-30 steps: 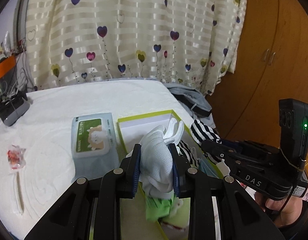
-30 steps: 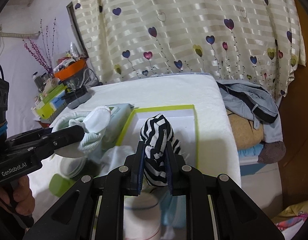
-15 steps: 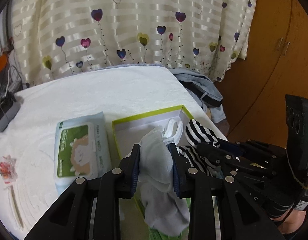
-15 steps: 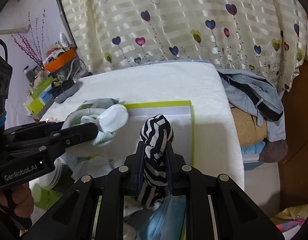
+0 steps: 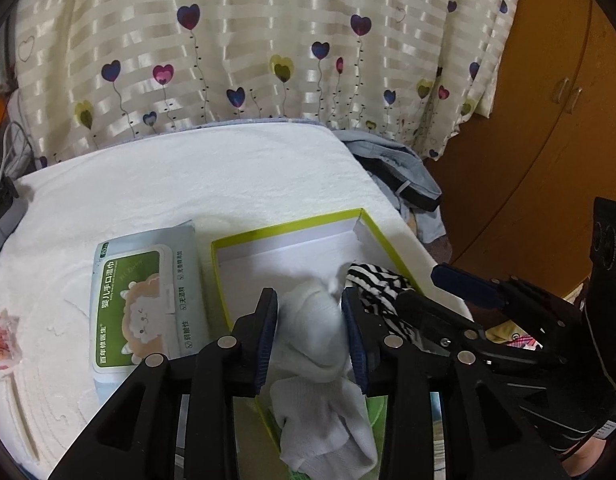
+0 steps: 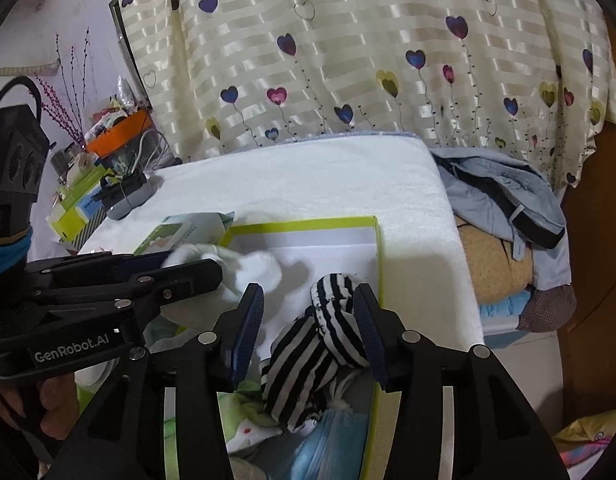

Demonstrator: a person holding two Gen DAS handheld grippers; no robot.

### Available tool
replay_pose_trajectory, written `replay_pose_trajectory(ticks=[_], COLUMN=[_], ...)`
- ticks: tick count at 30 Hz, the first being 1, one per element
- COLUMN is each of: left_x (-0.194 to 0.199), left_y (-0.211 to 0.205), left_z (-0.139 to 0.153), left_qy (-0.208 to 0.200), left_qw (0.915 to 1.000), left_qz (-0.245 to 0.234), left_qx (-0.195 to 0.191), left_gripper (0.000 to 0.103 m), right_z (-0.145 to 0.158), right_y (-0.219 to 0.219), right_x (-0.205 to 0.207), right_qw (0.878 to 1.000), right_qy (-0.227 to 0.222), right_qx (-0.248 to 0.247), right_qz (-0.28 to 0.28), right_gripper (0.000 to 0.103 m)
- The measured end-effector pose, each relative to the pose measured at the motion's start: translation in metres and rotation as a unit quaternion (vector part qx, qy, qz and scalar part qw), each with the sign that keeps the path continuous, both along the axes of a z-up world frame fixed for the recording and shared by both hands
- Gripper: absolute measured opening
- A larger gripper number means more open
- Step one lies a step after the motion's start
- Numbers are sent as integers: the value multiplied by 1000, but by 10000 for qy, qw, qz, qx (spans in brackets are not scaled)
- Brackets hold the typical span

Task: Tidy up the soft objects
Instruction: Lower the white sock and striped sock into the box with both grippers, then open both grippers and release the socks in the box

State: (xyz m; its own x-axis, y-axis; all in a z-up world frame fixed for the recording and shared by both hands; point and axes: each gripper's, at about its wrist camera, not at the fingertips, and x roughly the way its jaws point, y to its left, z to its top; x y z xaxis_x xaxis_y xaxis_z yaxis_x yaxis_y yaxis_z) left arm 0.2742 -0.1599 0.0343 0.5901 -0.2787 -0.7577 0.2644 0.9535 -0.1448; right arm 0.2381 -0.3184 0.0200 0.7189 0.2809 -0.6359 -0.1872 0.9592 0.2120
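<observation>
Desk (image 5: 196,176), white-towelled: carries the lot.
Box (image 5: 284,229), green-rimmed, white inside: collects the soft items, hence both hands over it.
Wipes pack (image 5: 144,300): beside the box, apart from the sorting.
Left hand-held gripper (image 5: 309,330): jaws just widened; white sock (image 5: 308,320) between them, draping into the box, seemingly being released.
Right hand-held gripper (image 6: 309,328): jaws just sprung apart; striped sock (image 6: 308,352) between them, slumped onto the box's contents.
</observation>
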Motion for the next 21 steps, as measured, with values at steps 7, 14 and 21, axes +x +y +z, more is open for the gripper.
replay_pose_trajectory(ticks=[7,14,21], left_x=[-9,-35,-81], left_y=[2,15,25], left_z=[9,28,47], left_qy=[-74,-310,-696], left_qw=[9999,9992,9970], left_qz=[-78,-76,-132], left_qx=[-125,-241,-307], left_gripper=[37,37,37], right_z=[12,23,35], right_y=[-5,3,16], right_x=[-20,-50,-83], right_qw=[9998,9996,9986], right_qy=[-121,-258,-519], right_qx=[36,21,-36], right_qz=[-166,-107,-58], right_gripper=[48,48,48])
